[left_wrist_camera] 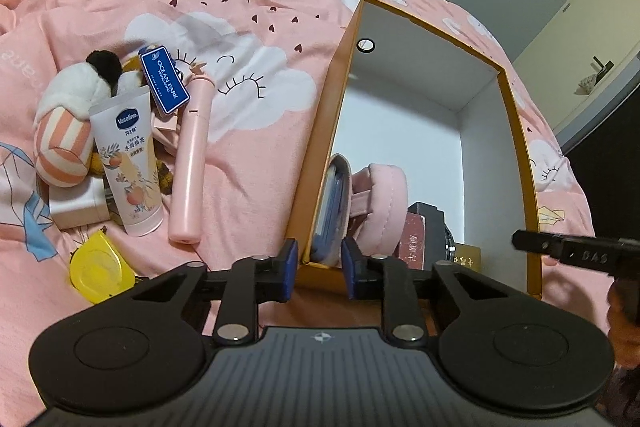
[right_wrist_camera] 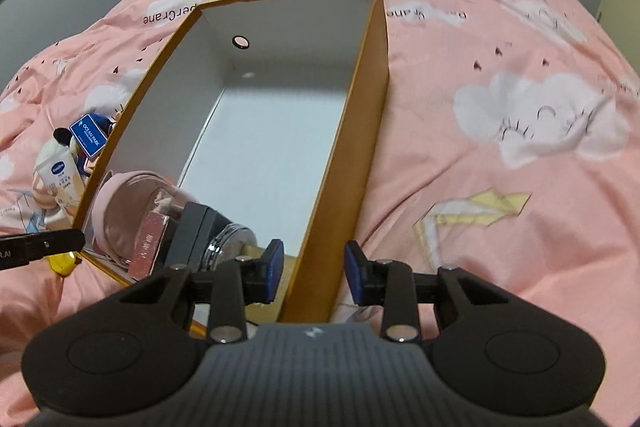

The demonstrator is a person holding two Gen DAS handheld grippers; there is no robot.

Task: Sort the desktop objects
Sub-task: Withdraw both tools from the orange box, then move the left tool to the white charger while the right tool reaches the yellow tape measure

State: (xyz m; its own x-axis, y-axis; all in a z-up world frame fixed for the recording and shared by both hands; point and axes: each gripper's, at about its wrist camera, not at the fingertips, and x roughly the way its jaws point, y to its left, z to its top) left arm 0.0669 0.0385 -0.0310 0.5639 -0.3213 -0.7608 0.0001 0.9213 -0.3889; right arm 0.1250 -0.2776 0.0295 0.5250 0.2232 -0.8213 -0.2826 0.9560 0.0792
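An orange cardboard box [left_wrist_camera: 320,131] with a white inside lies on the pink bedspread. My left gripper [left_wrist_camera: 320,265] is open, its jaws straddling the box's near left wall corner. My right gripper [right_wrist_camera: 314,273] is open, its jaws straddling the box's right wall [right_wrist_camera: 352,147]. Inside the box's near end lie a pink pouch [left_wrist_camera: 380,203], a dark red box [left_wrist_camera: 414,239] and a dark jar [right_wrist_camera: 224,239]. Left of the box lie a Vaseline tube [left_wrist_camera: 130,163], a pink stick [left_wrist_camera: 192,163], a plush toy [left_wrist_camera: 68,131], a blue tag [left_wrist_camera: 164,79] and a yellow disc [left_wrist_camera: 100,269].
The pink quilt [right_wrist_camera: 500,107] with cloud prints covers the bed all round. A white block [left_wrist_camera: 76,205] lies under the plush toy. A grey wall and cream cupboard [left_wrist_camera: 580,19] stand beyond the bed. The far half of the box floor [right_wrist_camera: 264,131] is bare.
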